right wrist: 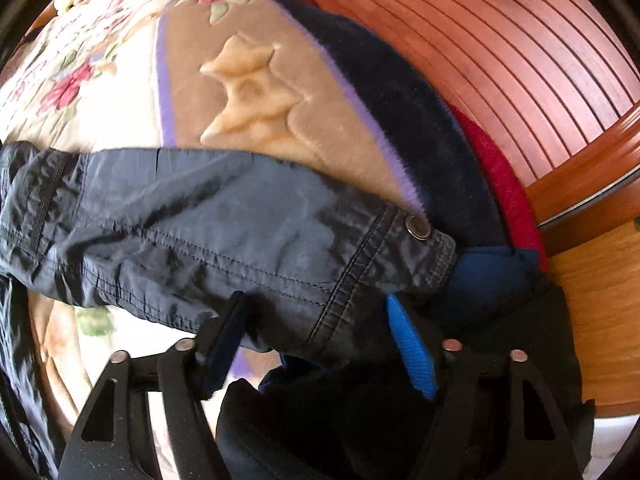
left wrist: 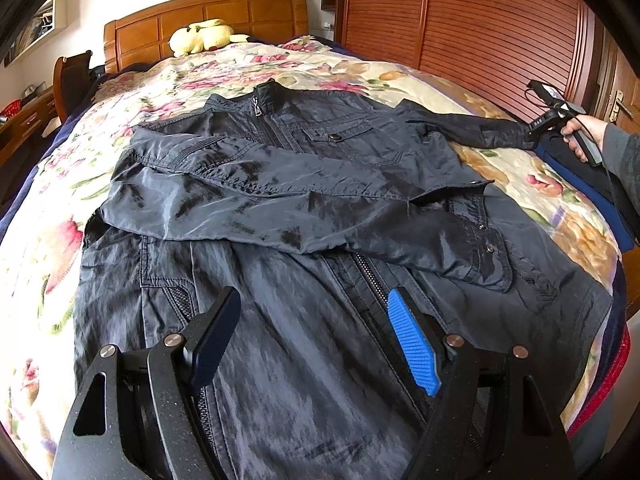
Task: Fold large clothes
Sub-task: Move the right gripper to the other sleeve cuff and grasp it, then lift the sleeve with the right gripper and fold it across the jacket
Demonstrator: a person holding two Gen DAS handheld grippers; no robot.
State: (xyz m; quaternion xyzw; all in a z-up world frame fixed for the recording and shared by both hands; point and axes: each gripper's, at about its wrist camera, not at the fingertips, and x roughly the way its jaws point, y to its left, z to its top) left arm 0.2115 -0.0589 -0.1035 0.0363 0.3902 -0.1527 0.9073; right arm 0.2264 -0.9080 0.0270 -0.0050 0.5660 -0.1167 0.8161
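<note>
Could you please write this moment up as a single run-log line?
jacket: flat on bed, one sleeve folded across | right gripper: open, astride other sleeve's cuff | left gripper: open, over hem

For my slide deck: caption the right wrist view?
Right gripper with jaws straddling the dark jacket's sleeve cuff on the floral blanket.

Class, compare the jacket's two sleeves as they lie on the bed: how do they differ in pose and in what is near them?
One sleeve is folded across the jacket's front; the other sleeve stretches straight out onto the floral blanket.
The folded sleeve has no gripper at it; the outstretched sleeve's cuff lies between the right gripper's open fingers.
Both are the same dark, shiny fabric.
</note>
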